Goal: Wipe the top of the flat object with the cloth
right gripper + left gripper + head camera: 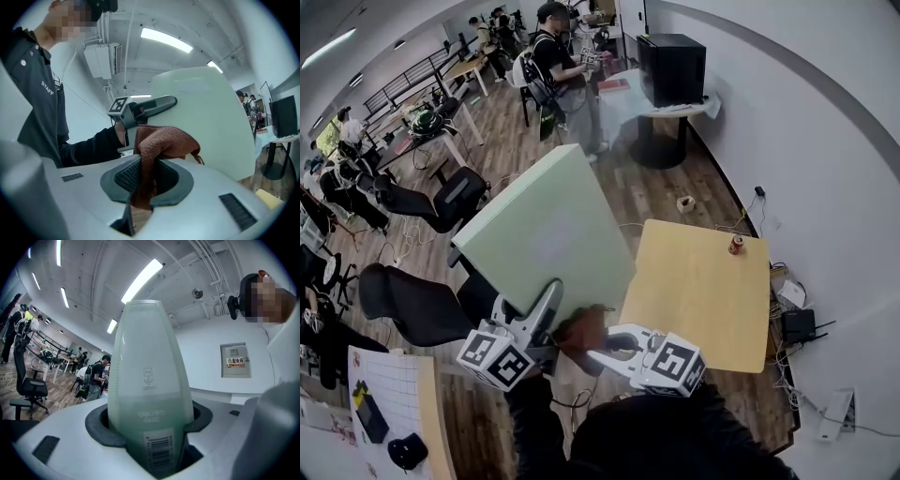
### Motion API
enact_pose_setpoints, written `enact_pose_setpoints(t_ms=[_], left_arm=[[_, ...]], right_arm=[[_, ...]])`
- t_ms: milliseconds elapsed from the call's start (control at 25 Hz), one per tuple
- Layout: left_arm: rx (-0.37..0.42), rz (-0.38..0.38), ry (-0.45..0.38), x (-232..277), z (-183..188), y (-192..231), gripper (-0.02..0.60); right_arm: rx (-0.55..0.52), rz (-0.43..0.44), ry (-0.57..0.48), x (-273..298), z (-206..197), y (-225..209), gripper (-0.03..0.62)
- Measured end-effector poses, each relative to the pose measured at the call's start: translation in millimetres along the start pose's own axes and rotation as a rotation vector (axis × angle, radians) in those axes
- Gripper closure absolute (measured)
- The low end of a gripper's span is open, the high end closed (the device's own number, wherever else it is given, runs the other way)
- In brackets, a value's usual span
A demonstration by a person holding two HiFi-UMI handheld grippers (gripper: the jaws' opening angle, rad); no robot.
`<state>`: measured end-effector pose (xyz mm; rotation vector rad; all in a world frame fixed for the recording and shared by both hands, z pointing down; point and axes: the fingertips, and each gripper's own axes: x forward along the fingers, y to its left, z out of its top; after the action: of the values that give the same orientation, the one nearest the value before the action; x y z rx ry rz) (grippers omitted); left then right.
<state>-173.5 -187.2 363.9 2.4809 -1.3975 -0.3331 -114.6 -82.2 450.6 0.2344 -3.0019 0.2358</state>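
The left gripper (150, 437) has its fingers (99, 426) clamped on the lower end of the pale green flat object (546, 225). The object is held in the air and extends from them toward 12 o'clock. The right gripper (149, 180) has its fingers closed on the brown cloth (161, 143), bunched near the object's 6 o'clock edge. The wooden counter (703, 291) lies at the object's 3 o'clock. Cloth-to-object contact cannot be confirmed. In the head view both grippers hide the object's lower edge.
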Motion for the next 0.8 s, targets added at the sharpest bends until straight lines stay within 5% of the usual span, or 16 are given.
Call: enact_pose_setpoints(t_ms=[800], left_arm=[[-0.009, -0.025, 0.007, -4.9, -1.1, -3.8, 0.262]], right_arm=[[0.035, -0.240, 0.023, -34.2, -15.3, -87.5, 0.525]])
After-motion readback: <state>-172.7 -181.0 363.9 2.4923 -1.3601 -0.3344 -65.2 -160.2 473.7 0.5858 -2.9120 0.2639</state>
